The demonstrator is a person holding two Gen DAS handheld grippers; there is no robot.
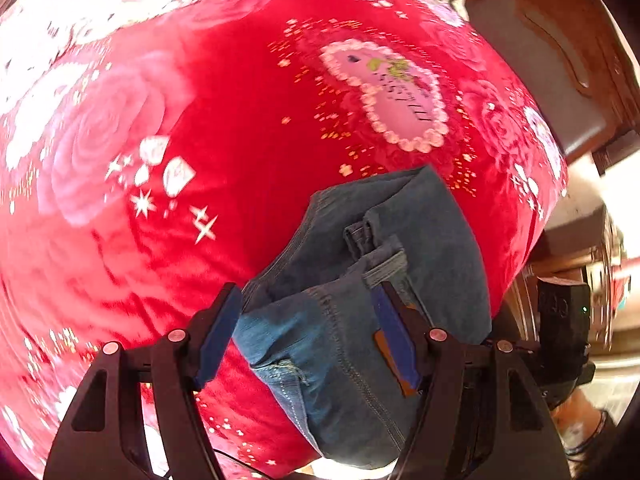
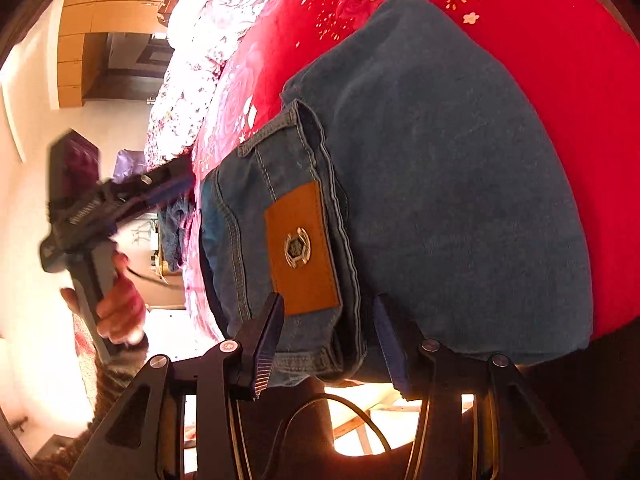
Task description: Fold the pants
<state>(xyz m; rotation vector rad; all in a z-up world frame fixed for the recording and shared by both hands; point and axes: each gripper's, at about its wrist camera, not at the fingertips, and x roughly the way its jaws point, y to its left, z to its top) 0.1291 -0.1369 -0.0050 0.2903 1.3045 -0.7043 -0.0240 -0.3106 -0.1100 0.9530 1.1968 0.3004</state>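
A: Where are the folded blue denim pants (image 2: pixel 440 184) lying, and how are they likely to be handling?

B: They are lying as a thick, multi-layer bundle at the edge of the bed, on the red plush blanket with pink roses and a heart motif (image 1: pixel 240 112). Denim of this kind is probably handling as a soft but fairly heavy cloth: it is drooping when lifted, yet gripping well and not breaking. The waistband, with its tan leather patch and metal emblem (image 2: pixel 302 248), is looking like the stiffest place to take hold; a single loose layer is likely to be slipping out of the stack.

A: What are the 2 tools doing?

B: The left tool (image 1: pixel 312 332) is standing moderately wide above the bundle, with denim showing between its 2 blue pads; whether either pad is pressing on the cloth cannot be told. The right tool (image 2: pixel 332 340) is straddling the waistband edge at a medium gap, and contact cannot be told there either.

A: What is each view adding?

B: The left wrist view is showing the bundle's seams, belt loop and the blanket's open expanse. The right wrist view alone is showing the patch, the person's hand (image 2: pixel 116 304) gripping the other handle, and wooden cupboards (image 2: pixel 104 4) beyond.
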